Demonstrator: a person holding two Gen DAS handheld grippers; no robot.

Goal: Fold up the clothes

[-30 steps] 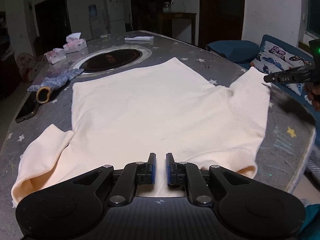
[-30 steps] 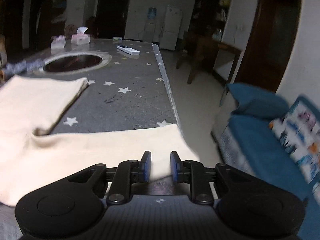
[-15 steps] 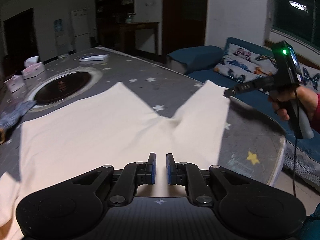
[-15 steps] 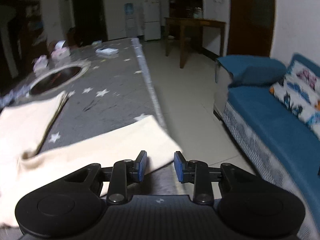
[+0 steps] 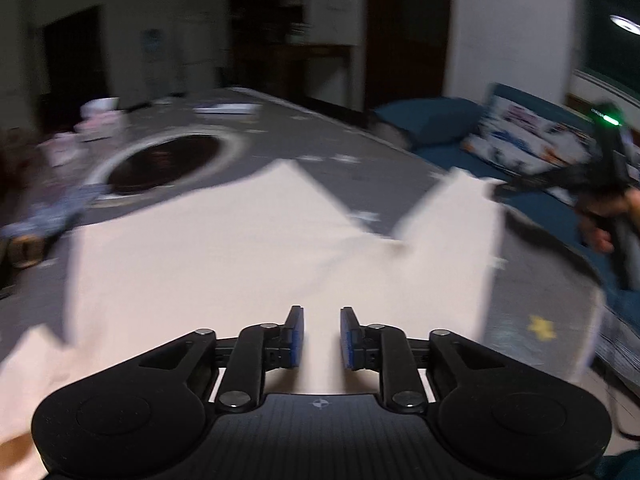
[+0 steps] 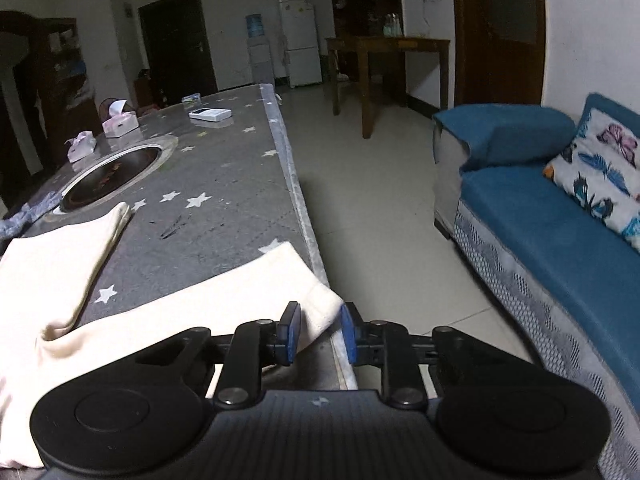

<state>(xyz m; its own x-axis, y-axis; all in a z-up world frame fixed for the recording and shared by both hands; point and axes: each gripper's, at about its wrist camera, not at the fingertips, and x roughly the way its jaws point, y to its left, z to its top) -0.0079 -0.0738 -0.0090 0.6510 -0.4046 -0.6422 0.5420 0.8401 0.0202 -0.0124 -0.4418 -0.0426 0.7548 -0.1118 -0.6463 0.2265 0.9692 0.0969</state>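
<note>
A cream long-sleeved top lies spread flat on the grey star-patterned table. My left gripper is open and hovers over the near edge of the top's body. In the right wrist view the top's right sleeve runs to the table's edge. My right gripper is open with the sleeve cuff between its fingers. The right gripper also shows in the left wrist view, at the sleeve's end. That view is blurred.
A round dark inset sits mid-table. Tissue boxes, a white flat device and a blue cloth lie beyond. The table edge drops to a tiled floor. A blue sofa stands at the right.
Both grippers have opened wider. My right gripper has moved to the sleeve cuff, which now lies between its fingers. The left wrist view has swung and blurred.
</note>
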